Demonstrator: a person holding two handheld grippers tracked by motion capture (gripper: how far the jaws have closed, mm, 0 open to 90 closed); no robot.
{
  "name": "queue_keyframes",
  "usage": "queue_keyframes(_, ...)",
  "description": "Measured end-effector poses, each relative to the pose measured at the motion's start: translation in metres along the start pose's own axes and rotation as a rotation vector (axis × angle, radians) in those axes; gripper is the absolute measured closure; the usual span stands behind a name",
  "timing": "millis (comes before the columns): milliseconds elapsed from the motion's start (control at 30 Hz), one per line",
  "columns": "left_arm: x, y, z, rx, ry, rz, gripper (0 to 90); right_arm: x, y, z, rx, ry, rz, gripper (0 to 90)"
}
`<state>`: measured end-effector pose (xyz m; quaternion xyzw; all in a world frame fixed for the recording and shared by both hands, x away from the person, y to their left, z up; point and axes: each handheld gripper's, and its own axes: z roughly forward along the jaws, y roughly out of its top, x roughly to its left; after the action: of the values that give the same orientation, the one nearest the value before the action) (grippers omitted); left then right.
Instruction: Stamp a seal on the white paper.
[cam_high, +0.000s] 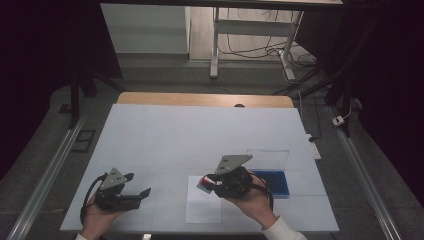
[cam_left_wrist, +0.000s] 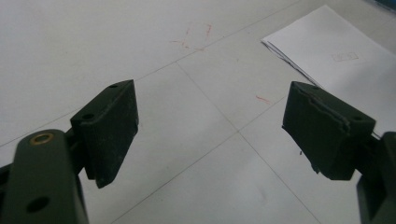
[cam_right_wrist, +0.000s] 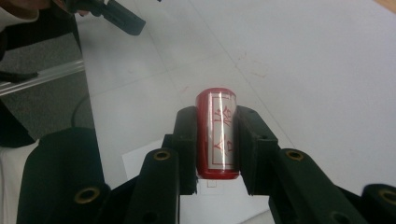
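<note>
So my right gripper (cam_right_wrist: 217, 140) is clamped on the red stamp (cam_right_wrist: 217, 135), one jaw pressing each side of the barrel; the stamp's long axis runs straight out along the jaws, label strip facing the camera. From the high view the right gripper (cam_high: 212, 181) hangs over the upper right corner of the white paper (cam_high: 202, 210), which lies flat on the surface (cam_high: 165, 135); so the target is basically right under and a touch toward me and left. My guess is the coming move turns on tipping that long axis from roughly level to upright so the printing end meets the sheet squarely. The blue ink pad case (cam_high: 274, 181) sits just to the right of that hand. The left gripper (cam_high: 134, 187) has its jaws spread wide with nothing in them; it's well left of the paper, so the right hand is clearly the nearer one.
</note>
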<state>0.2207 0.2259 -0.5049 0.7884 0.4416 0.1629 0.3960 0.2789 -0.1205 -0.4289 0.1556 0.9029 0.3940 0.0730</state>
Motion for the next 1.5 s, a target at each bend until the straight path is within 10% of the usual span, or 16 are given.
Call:
queue_keyframes(633, -0.002, 0.0, 0.003, 0.01, -0.012, 0.002, 18.0, -0.003, -0.006, 0.037, 0.165, -0.017, -0.027, 70.2)
queue_keyframes(1500, -0.001, 0.0, 0.003, 0.016, -0.01, 0.007, 18.0, -0.001, -0.012, 0.057, 0.232, -0.026, -0.059, 70.2)
